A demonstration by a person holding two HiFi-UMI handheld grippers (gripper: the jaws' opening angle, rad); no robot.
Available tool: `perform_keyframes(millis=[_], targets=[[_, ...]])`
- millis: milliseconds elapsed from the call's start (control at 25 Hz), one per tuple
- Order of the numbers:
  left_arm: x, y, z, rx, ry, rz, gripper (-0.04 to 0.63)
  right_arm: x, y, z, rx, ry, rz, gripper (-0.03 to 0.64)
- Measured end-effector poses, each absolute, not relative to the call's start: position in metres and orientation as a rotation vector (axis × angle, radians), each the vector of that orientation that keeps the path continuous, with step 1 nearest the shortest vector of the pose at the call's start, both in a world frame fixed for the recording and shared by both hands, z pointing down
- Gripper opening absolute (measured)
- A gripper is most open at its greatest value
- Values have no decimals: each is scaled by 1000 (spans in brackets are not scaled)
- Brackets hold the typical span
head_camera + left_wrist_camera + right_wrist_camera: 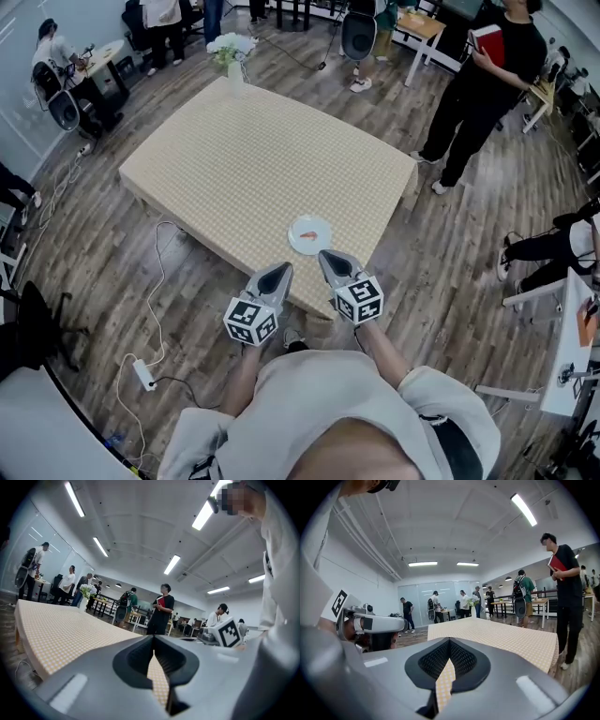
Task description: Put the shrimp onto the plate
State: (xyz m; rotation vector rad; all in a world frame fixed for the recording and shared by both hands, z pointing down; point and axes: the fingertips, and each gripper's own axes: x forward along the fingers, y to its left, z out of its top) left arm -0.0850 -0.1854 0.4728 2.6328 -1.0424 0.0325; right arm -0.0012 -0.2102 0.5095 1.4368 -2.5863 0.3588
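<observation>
In the head view an orange shrimp (307,234) lies on a small white plate (298,246) near the front edge of the table (244,159), which has a beige checked cloth. My left gripper (284,268) is held just short of that edge, left of the plate, shut and empty. My right gripper (325,254) hovers at the plate's near rim, shut with nothing between its jaws. In the left gripper view the left gripper (153,637) has its tips together over the cloth. The right gripper view shows the right gripper (449,641) the same way. Neither gripper view shows the plate.
A vase of white flowers (232,52) stands at the table's far corner. A person in black holding a red book (487,75) stands by the right corner. A power strip with a white cable (145,375) lies on the wooden floor at the left. Other people and desks stand beyond.
</observation>
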Motion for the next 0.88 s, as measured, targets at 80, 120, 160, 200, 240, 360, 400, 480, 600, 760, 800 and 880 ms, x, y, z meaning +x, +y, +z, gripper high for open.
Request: perform_keyframes(millis=[80, 120, 160, 200, 240, 360, 400, 480, 600, 760, 800, 880], targets=[[-71, -169, 473, 2640, -1034, 40, 11, 11, -190, 507, 1456, -2603, 353, -3], [-64, -160, 472, 2644, -1033, 40, 11, 18, -179, 505, 1464, -2610, 347, -3], [-58, -152, 471, 2648, -1033, 41, 11, 25, -167, 503, 1470, -2614, 340, -3], [-52, -142, 470, 2652, -1034, 42, 11, 31, -154, 502, 1473, -2615, 332, -3], [-47, -131, 470, 2653, -1034, 43, 11, 37, -140, 502, 1475, -2613, 325, -3], [-32, -95, 473, 2650, -1039, 45, 11, 54, -99, 502, 1475, -2605, 305, -3], [-27, -84, 474, 2650, -1042, 48, 11, 59, -87, 501, 1475, -2608, 299, -3], [-17, -61, 475, 2651, -1044, 54, 11, 69, -65, 501, 1476, -2611, 292, -3], [-3, -28, 476, 2655, -1044, 59, 11, 82, -35, 503, 1475, -2608, 293, -3], [1, 9, 477, 2656, -1063, 60, 11, 86, -2, 504, 1470, -2617, 283, -3], [0, 17, 477, 2655, -1067, 60, 11, 85, 5, 503, 1467, -2621, 277, -3], [-1, 30, 477, 2658, -1070, 62, 11, 84, 16, 501, 1467, -2629, 268, -3]])
